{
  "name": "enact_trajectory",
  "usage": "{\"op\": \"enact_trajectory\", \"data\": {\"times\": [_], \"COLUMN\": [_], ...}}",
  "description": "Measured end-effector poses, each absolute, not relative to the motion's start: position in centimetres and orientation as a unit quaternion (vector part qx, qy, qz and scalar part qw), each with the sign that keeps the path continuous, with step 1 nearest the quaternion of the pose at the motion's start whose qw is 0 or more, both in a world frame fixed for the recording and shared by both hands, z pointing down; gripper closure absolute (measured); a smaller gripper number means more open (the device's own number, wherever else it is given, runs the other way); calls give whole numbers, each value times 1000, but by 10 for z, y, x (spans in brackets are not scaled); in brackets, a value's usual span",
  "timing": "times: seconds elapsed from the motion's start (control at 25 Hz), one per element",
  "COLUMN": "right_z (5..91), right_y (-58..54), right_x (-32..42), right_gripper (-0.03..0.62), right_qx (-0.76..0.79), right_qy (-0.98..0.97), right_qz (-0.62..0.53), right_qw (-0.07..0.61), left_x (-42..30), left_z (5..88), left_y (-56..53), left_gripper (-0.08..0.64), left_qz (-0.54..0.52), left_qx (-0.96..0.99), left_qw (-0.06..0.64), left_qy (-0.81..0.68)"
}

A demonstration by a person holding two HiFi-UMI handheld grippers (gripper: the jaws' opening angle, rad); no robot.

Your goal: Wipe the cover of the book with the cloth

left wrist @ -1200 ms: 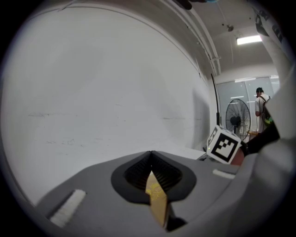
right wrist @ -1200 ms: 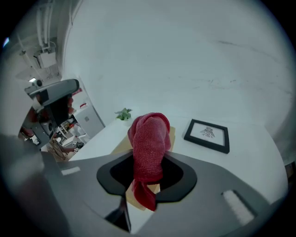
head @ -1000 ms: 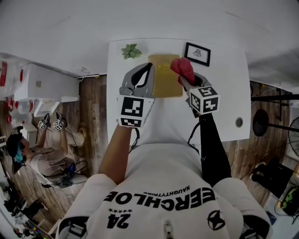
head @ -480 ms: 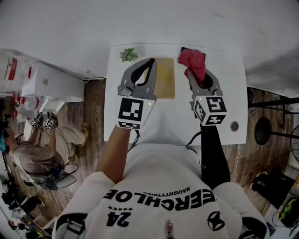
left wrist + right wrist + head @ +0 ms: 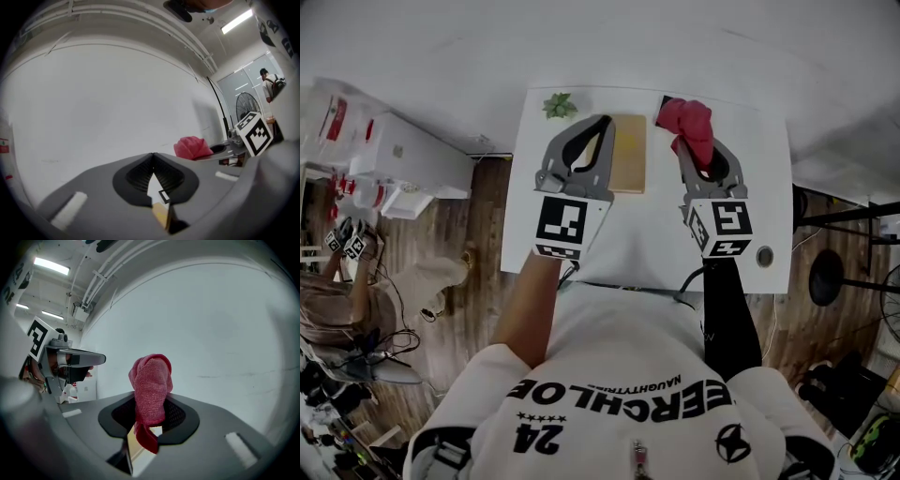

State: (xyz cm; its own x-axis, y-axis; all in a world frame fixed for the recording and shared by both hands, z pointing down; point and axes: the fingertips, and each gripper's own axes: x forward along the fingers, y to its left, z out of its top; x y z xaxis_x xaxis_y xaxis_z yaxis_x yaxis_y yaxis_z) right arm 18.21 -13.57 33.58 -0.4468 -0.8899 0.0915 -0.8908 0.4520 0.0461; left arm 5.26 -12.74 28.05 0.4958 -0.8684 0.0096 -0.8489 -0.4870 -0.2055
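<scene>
1. Left gripper (image 5: 602, 127): my left hand. Its own view shows the jaws shut tip to tip with nothing between them. It looks at a bare white wall.
2. Right gripper (image 5: 697, 161): my right hand. Its own view shows the jaws clamped on the cloth (image 5: 151, 387), which stands above the tips in a bunched red roll, with a loose end hanging below.
3. Book (image 5: 629, 153): tan cover, lying flat toward the far side of the white table (image 5: 656, 234). The head view shows my left gripper overlapping its left edge. Each gripper view shows only a thin sliver of it under the jaws. I cannot tell whether my left gripper touches it.
4. Cloth, position: the head view puts it to the right of the book, off the cover. It lies over a small dark frame (image 5: 666, 100), and only a corner of that frame shows.
5. Plant (image 5: 560, 104): small and green, at the far left corner of the table. It appears in the head view only.
6. Fan (image 5: 245, 106) and a standing person (image 5: 270, 84): far right of the room, seen in the left gripper view only.
</scene>
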Motion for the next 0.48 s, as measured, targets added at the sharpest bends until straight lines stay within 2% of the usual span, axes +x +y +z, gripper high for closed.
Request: {"op": "enact_trajectory", "data": {"times": [0.48], "right_z": [324], "right_y": [-113], "right_x": [184], "right_gripper": [488], "right_qx": [506], "right_qy": [-861], "right_qz": [-18], "right_qw": [49], "left_x": [63], "left_z": [270], "left_y": [-107], "left_gripper": [514], "left_qz": [-51], "left_qx": [-856], "left_qw": [101], "left_qy": [505]}}
